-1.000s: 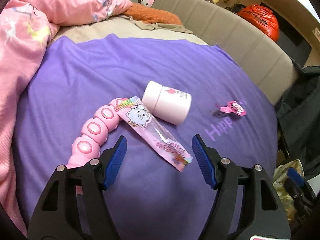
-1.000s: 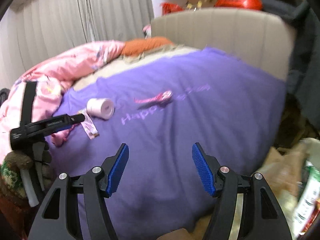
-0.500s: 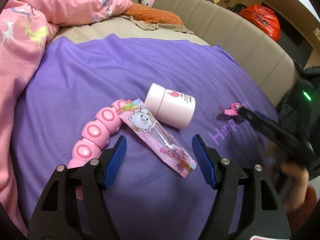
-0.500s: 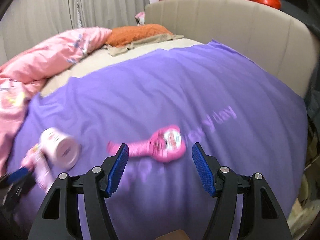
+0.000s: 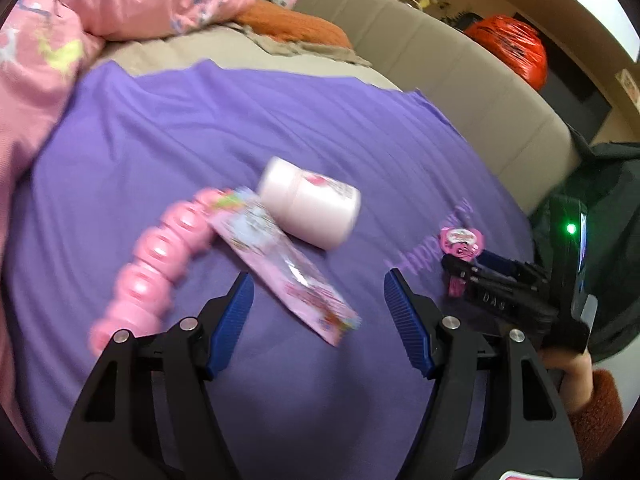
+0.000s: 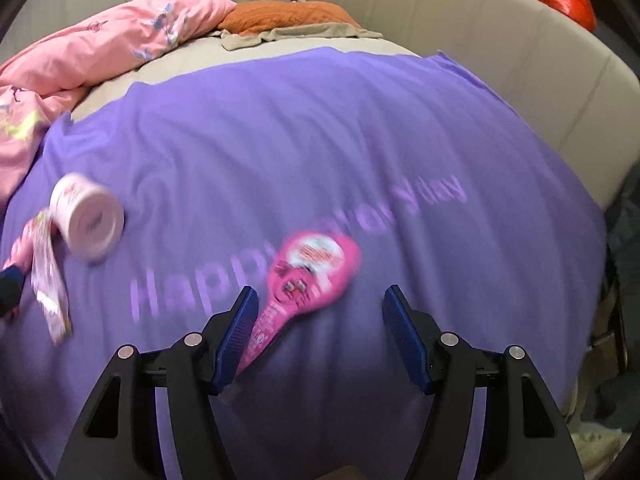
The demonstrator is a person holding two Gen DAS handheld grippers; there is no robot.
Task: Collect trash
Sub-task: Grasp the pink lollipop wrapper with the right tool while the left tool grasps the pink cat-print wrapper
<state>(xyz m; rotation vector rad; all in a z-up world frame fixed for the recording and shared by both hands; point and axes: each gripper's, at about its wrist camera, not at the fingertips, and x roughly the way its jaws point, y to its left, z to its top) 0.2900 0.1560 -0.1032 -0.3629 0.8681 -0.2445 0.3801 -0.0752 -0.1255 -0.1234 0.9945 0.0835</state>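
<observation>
My right gripper (image 6: 316, 328) has swung in over the purple bedspread (image 6: 320, 128) since a second ago and now hangs open above the pink lollipop-shaped wrapper (image 6: 308, 280), whose stick end lies just beside my left-hand finger (image 6: 236, 332); nothing is gripped. My left gripper (image 5: 318, 316) has barely shifted, jaws wide and empty, with the pink candy packet (image 5: 284, 268) lying between and just ahead of them, the pale pink bottle (image 5: 310, 208) on its side beyond, and the pink beaded toy (image 5: 156, 260) off to the left.
</observation>
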